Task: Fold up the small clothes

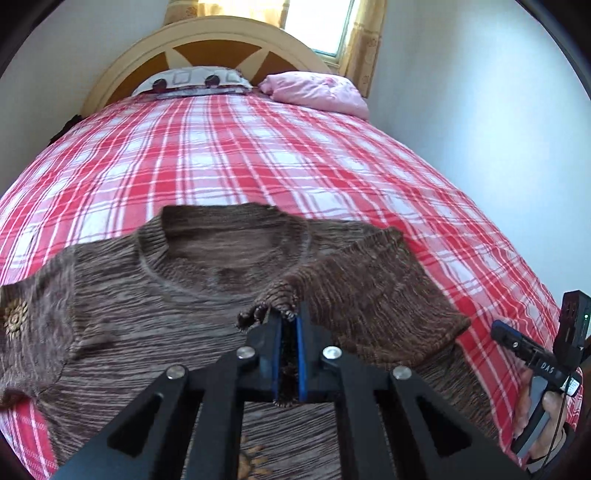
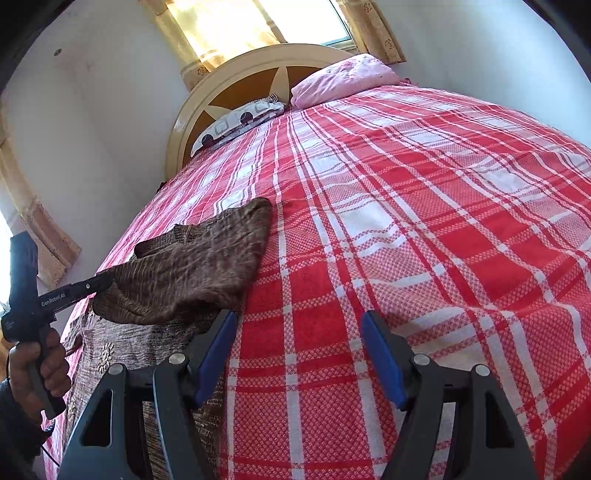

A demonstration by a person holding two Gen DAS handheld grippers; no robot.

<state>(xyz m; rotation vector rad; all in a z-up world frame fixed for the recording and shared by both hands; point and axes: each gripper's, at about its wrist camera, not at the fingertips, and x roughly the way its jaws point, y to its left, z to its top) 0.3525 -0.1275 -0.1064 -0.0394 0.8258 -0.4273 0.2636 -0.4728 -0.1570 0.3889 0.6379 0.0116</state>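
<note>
A small brown knitted sweater (image 1: 155, 314) lies flat on the red plaid bed cover (image 1: 258, 155), collar toward the headboard. My left gripper (image 1: 288, 317) is shut on the cuff of the sweater's right sleeve (image 1: 369, 280), which is drawn in over the chest. In the right wrist view the left gripper (image 2: 105, 282) holds that folded sleeve (image 2: 195, 266) above the sweater's body (image 2: 122, 350). My right gripper (image 2: 299, 332) is open and empty, just right of the sweater's edge, above the bed cover (image 2: 406, 221). It also shows in the left wrist view (image 1: 496, 330) at the far right.
A patterned pillow (image 1: 192, 79) and a pink pillow (image 1: 317, 90) lie against the round headboard (image 1: 207, 40). White walls stand close on both sides of the bed. A curtained window (image 2: 258, 26) is behind the headboard.
</note>
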